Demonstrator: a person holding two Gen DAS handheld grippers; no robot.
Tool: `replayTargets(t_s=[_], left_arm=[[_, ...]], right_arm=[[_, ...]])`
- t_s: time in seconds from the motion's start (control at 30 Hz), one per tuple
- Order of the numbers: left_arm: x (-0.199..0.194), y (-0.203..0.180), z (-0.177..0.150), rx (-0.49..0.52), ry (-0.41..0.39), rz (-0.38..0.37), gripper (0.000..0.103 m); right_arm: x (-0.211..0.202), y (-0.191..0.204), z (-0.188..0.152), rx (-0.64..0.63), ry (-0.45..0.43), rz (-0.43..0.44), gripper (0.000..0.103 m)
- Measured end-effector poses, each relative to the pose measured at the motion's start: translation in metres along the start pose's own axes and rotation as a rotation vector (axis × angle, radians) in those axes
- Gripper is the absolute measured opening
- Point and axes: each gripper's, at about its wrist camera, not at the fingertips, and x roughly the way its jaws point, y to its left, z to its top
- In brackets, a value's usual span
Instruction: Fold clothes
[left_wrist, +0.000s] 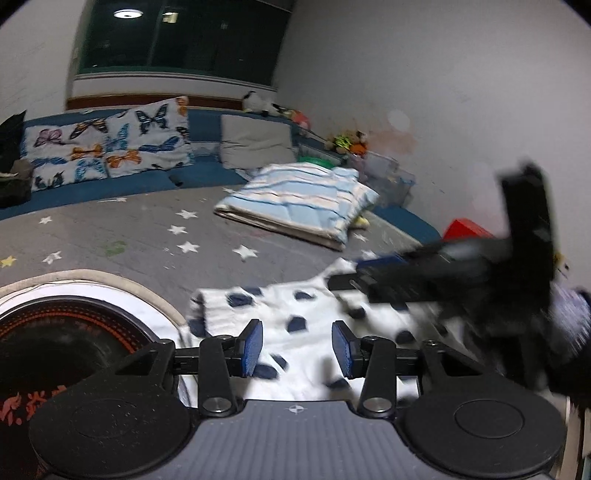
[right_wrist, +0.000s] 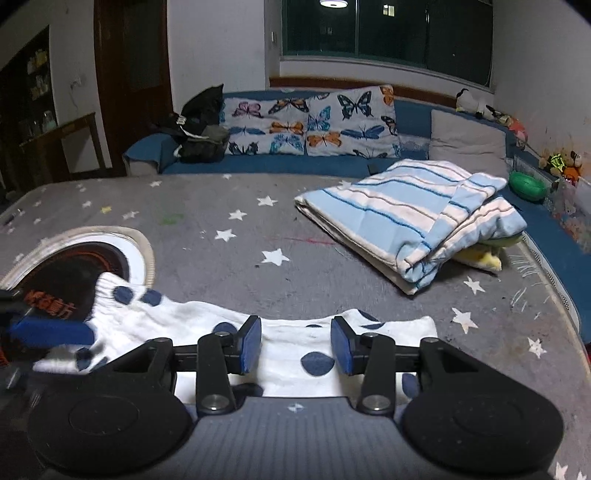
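A white garment with dark blue dots (left_wrist: 295, 332) lies on the grey star-print bed; it also shows in the right wrist view (right_wrist: 280, 347). My left gripper (left_wrist: 297, 347) is open just above its near part, empty. My right gripper (right_wrist: 295, 345) is open over the garment's near edge, empty. The right gripper also shows blurred at the right of the left wrist view (left_wrist: 443, 277), over the garment's far right part. A blue finger of the left gripper (right_wrist: 51, 330) shows at the left of the right wrist view, over the garment's left end.
A round white and black item with red print (right_wrist: 92, 254) lies left of the garment. A folded blue striped blanket (right_wrist: 410, 218) lies at the far right. Butterfly pillows (right_wrist: 314, 122) and a grey pillow (right_wrist: 465, 142) line the blue headboard. Toys (right_wrist: 561, 162) sit along the right wall.
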Motion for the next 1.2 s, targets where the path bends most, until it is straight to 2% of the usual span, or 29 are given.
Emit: replayTargets(t_s=[0.23, 0.4, 0.53, 0.63, 0.73, 0.83, 0.9, 0.93, 1.0, 1.13, 1.2], left_arm=[[0.020, 0.021, 0.014, -0.084, 0.018, 0.044, 0.042], [0.017, 0.020, 0.010, -0.080, 0.028, 0.066, 0.045], [0.009, 0.017, 0.009, -0.076, 0.020, 0.070, 0.047], [0.000, 0.015, 0.007, -0.072, 0.012, 0.080, 0.053], [-0.007, 0.015, 0.003, -0.084, 0.017, 0.085, 0.058], [-0.017, 0.012, -0.002, -0.083, 0.017, 0.090, 0.069], [-0.023, 0.011, -0.005, -0.084, 0.010, 0.099, 0.081], [-0.027, 0.010, -0.007, -0.087, 0.007, 0.100, 0.082], [-0.033, 0.009, -0.011, -0.097, 0.008, 0.097, 0.088], [-0.044, 0.003, -0.019, -0.093, 0.011, 0.100, 0.098], [-0.049, 0.000, -0.024, -0.094, 0.010, 0.093, 0.102]], right_arm=[[-0.021, 0.014, -0.016, -0.013, -0.008, 0.044, 0.047], [-0.035, 0.031, -0.030, -0.044, -0.008, 0.072, 0.051], [-0.047, 0.044, -0.039, -0.074, -0.027, 0.058, 0.051], [-0.058, 0.054, -0.046, -0.098, -0.058, 0.039, 0.053], [-0.059, 0.063, -0.055, -0.121, -0.053, 0.022, 0.055], [-0.060, 0.071, -0.063, -0.144, -0.056, -0.004, 0.055], [-0.067, 0.071, -0.066, -0.131, -0.071, -0.008, 0.056], [-0.070, 0.071, -0.067, -0.121, -0.079, -0.009, 0.057], [-0.077, 0.069, -0.069, -0.095, -0.093, -0.013, 0.071], [-0.090, 0.067, -0.077, -0.043, -0.107, -0.024, 0.075], [-0.094, 0.068, -0.082, -0.033, -0.106, -0.030, 0.081]])
